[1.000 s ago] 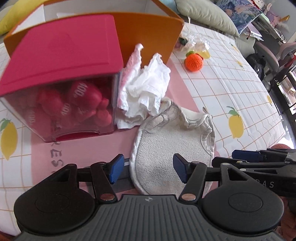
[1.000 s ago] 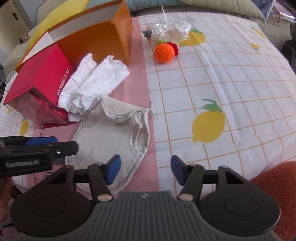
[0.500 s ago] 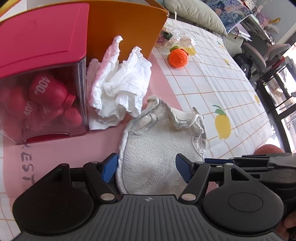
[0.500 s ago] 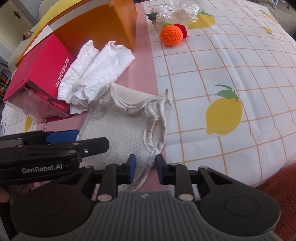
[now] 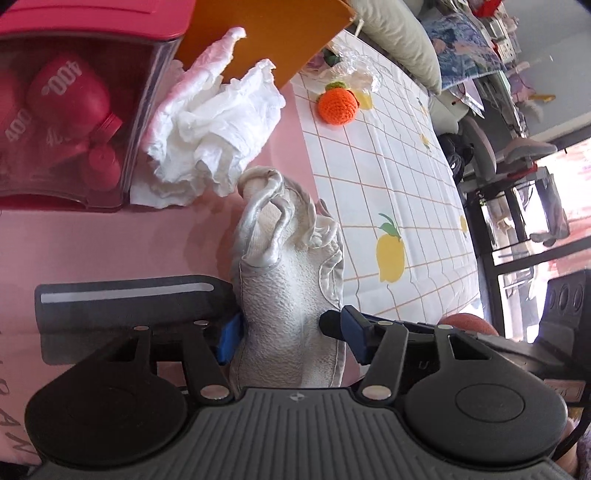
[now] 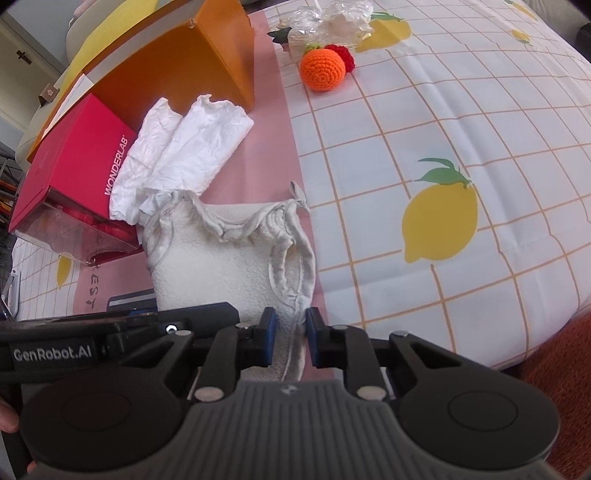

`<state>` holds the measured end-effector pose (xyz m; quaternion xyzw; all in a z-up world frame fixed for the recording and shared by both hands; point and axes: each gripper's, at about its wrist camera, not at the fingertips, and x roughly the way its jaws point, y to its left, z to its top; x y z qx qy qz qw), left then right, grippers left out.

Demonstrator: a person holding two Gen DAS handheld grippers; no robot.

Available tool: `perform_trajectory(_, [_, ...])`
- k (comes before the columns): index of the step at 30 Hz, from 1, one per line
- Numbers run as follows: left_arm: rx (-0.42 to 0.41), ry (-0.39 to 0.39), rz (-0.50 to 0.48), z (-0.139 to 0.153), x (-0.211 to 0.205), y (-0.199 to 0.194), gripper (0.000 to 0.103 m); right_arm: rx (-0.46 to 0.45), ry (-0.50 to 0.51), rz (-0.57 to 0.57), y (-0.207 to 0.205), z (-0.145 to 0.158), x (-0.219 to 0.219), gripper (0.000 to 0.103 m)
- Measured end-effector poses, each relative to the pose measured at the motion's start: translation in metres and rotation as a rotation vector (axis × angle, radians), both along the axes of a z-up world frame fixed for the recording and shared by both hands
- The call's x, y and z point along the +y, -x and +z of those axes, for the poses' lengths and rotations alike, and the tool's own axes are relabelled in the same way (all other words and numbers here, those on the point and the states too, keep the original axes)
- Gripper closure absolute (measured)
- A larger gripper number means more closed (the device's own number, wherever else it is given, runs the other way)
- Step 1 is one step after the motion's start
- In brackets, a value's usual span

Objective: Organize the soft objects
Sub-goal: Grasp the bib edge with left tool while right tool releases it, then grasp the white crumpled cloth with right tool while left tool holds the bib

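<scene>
A cream terry-cloth bib (image 5: 284, 295) (image 6: 218, 269) with grey piping lies bunched on the pink mat. My right gripper (image 6: 289, 341) is shut on the bib's near right edge. My left gripper (image 5: 291, 338) is open, its blue pads either side of the bib's near left part, the cloth between them. A crumpled white cloth (image 5: 214, 129) (image 6: 184, 155) lies just beyond the bib. An orange crochet ball (image 5: 338, 107) (image 6: 322, 68) sits farther off on the lemon tablecloth.
A red-lidded clear box of red bottles (image 5: 62, 110) (image 6: 70, 184) stands at the left, an orange box (image 5: 266, 37) (image 6: 177, 77) behind it. Crinkled plastic wrap (image 6: 332, 18) lies by the ball. The table edge (image 6: 535, 350) runs at the right.
The right gripper closed on the bib's edge. The left gripper moved forward around the bib's other side. The bib has bunched up and lifted.
</scene>
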<state>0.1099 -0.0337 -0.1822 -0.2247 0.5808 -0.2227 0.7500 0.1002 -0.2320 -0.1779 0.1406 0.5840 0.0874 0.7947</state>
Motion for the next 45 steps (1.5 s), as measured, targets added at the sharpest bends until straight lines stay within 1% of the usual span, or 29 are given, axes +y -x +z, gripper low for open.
perform_trajectory(1, [0.010, 0.012, 0.017, -0.001, 0.001, -0.001, 0.033, 0.000, 0.001, 0.001, 0.000, 0.000, 0.000, 0.085])
perform_trajectory(2, [0.020, 0.029, 0.027, -0.001, 0.001, -0.002, 0.024, -0.001, 0.003, 0.005, 0.000, 0.000, 0.000, 0.085])
perform_trajectory(3, [0.027, 0.040, 0.034, -0.001, -0.001, -0.003, 0.024, -0.004, 0.009, 0.012, 0.000, 0.001, 0.002, 0.085])
perform_trajectory(6, [0.018, -0.010, 0.026, 0.000, -0.010, -0.005, 0.024, -0.011, 0.029, 0.031, 0.001, 0.001, 0.005, 0.085])
perform_trajectory(9, [-0.001, -0.052, 0.004, 0.002, -0.022, -0.007, 0.040, -0.010, 0.018, 0.045, 0.001, 0.001, 0.004, 0.083])
perform_trajectory(10, [-0.012, -0.070, -0.008, 0.003, -0.026, -0.007, 0.052, -0.010, 0.019, 0.052, 0.001, 0.001, 0.005, 0.082])
perform_trajectory(11, [-0.021, -0.095, -0.015, 0.004, -0.030, -0.007, 0.068, -0.011, 0.023, 0.060, 0.001, 0.002, 0.006, 0.082])
perform_trajectory(13, [-0.039, -0.147, -0.031, 0.006, -0.031, -0.005, 0.082, -0.012, 0.028, 0.068, 0.002, 0.002, 0.008, 0.081])
perform_trajectory(15, [-0.043, -0.152, -0.016, 0.007, -0.027, -0.003, 0.087, -0.010, 0.023, 0.067, 0.002, 0.003, 0.008, 0.079])
perform_trajectory(18, [-0.049, -0.150, -0.002, 0.010, -0.019, 0.000, 0.089, -0.002, 0.011, 0.062, 0.002, 0.004, 0.007, 0.077])
perform_trajectory(21, [-0.086, -0.156, -0.013, 0.023, -0.013, 0.007, 0.090, -0.019, 0.024, 0.070, 0.004, 0.010, 0.009, 0.076])
perform_trajectory(22, [-0.096, -0.164, -0.018, 0.028, -0.010, 0.008, 0.090, -0.032, 0.030, 0.072, 0.005, 0.013, 0.009, 0.074])
perform_trajectory(23, [-0.099, -0.178, -0.017, 0.033, -0.007, 0.010, 0.090, -0.048, 0.037, 0.070, 0.007, 0.017, 0.009, 0.068])
perform_trajectory(27, [-0.089, -0.258, -0.002, 0.046, 0.008, 0.013, 0.090, -0.105, 0.062, 0.050, 0.006, 0.032, 0.008, 0.060])
perform_trajectory(30, [-0.082, -0.301, 0.003, 0.050, 0.018, 0.014, 0.090, -0.128, 0.044, 0.039, -0.004, 0.039, 0.012, 0.053])
perform_trajectory(32, [-0.068, -0.328, 0.007, 0.048, 0.023, 0.015, 0.090, -0.149, 0.013, 0.042, -0.016, 0.045, 0.019, 0.042])
perform_trajectory(33, [-0.064, -0.339, 0.007, 0.047, 0.025, 0.015, 0.090, -0.160, 0.005, 0.046, -0.023, 0.047, 0.024, 0.040])
perform_trajectory(35, [-0.054, -0.343, 0.015, 0.045, 0.029, 0.015, 0.090, -0.189, -0.021, 0.045, -0.037, 0.052, 0.034, 0.033])
perform_trajectory(37, [-0.043, -0.327, 0.028, 0.043, 0.033, 0.015, 0.090, -0.203, -0.045, 0.038, -0.051, 0.052, 0.044, 0.031])
perform_trajectory(39, [-0.037, -0.318, 0.031, 0.042, 0.034, 0.013, 0.090, -0.186, -0.068, 0.022, -0.067, 0.045, 0.054, 0.031])
perform_trajectory(42, [-0.035, -0.310, 0.022, 0.041, 0.034, 0.011, 0.090, -0.126, -0.114, -0.022, -0.087, 0.029, 0.065, 0.030])
perform_trajectory(45, [-0.024, -0.301, 0.019, 0.038, 0.034, 0.009, 0.090, -0.090, -0.146, -0.054, -0.100, 0.016, 0.074, 0.029])
